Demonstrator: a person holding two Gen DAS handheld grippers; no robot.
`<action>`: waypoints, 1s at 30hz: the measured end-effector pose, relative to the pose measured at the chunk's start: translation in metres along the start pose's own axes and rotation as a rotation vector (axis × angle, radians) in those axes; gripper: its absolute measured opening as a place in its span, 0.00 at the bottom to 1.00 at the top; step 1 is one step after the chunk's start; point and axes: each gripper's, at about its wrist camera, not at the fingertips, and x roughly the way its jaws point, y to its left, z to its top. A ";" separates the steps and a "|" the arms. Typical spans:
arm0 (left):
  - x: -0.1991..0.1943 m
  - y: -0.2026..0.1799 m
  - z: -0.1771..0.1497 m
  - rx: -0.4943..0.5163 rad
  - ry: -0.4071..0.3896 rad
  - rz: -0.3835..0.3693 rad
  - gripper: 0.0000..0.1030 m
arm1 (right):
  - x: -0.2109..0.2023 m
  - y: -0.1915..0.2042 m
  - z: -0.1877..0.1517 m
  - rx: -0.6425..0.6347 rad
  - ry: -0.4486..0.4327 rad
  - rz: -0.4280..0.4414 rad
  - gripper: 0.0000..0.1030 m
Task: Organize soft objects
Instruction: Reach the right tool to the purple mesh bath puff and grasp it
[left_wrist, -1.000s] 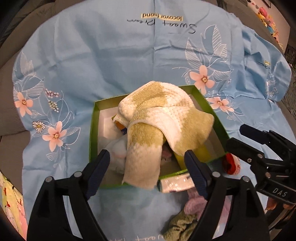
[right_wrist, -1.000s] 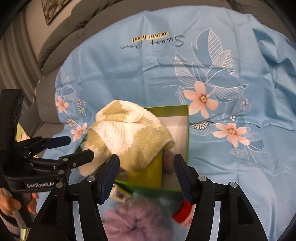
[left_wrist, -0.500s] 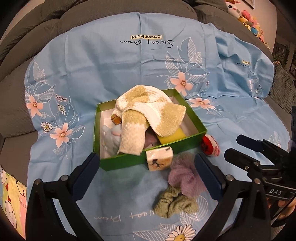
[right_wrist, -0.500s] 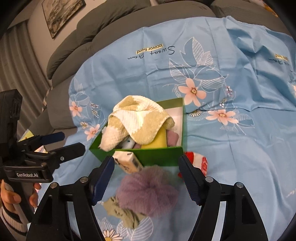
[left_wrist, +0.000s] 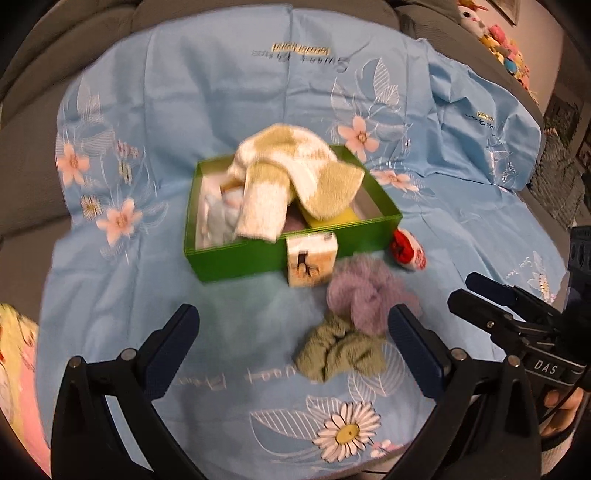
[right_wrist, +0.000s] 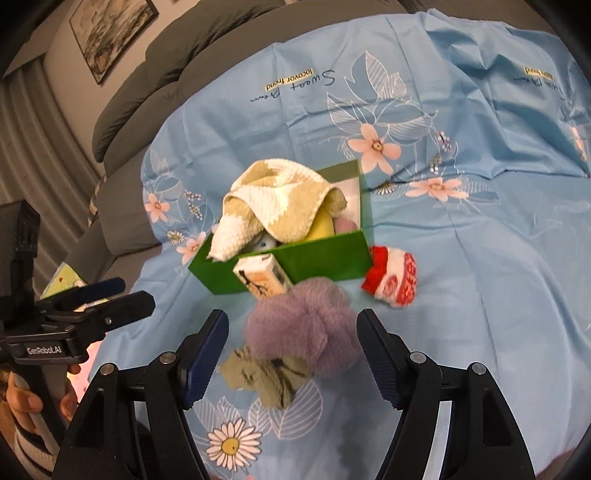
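Two grippers are hovering over a blue flowered sheet (right_wrist: 480, 258) spread on a grey sofa (right_wrist: 155, 66), and neither is holding anything. The left gripper (left_wrist: 293, 347) is standing at its widest, its blue pads (left_wrist: 173, 343) well apart with only sheet and part of a green scrunchie (left_wrist: 340, 356) showing between them. The right gripper (right_wrist: 291, 354) is standing partly open, framing a purple mesh puff (right_wrist: 306, 332) and the green scrunchie (right_wrist: 264, 378) just in front of it; the pads are not pressing on either. In the right wrist view the left gripper (right_wrist: 107, 295) is showing at the left edge with a hand (right_wrist: 22, 402) on its handle.

Beyond the puff, a small printed tissue pack (right_wrist: 264, 278) is leaning against the front wall of a green box (right_wrist: 325, 258), touching it. A red and white sock (right_wrist: 393, 278) is lying on the sheet just beside the box's right front corner.

The box is sitting near the middle of the sheet and is holding several things. A green and white checked towel (left_wrist: 291, 184) is heaped on top, one end draping down over the front rim. Under it a pale blue soft item (left_wrist: 219, 219) is lying at the left side, a yellow item (left_wrist: 332, 221) at the right, and a pinkish piece (right_wrist: 347, 225) in the right corner; what each is cannot be told.
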 end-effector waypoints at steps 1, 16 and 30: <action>0.002 0.002 -0.004 -0.016 0.014 -0.011 0.99 | 0.000 -0.001 -0.003 0.001 0.003 -0.002 0.71; 0.035 0.037 -0.053 -0.300 0.173 -0.224 0.99 | 0.021 -0.028 -0.052 0.040 0.046 0.077 0.71; 0.070 0.013 -0.018 -0.304 0.239 -0.287 0.99 | 0.065 -0.029 -0.026 -0.083 0.084 0.165 0.71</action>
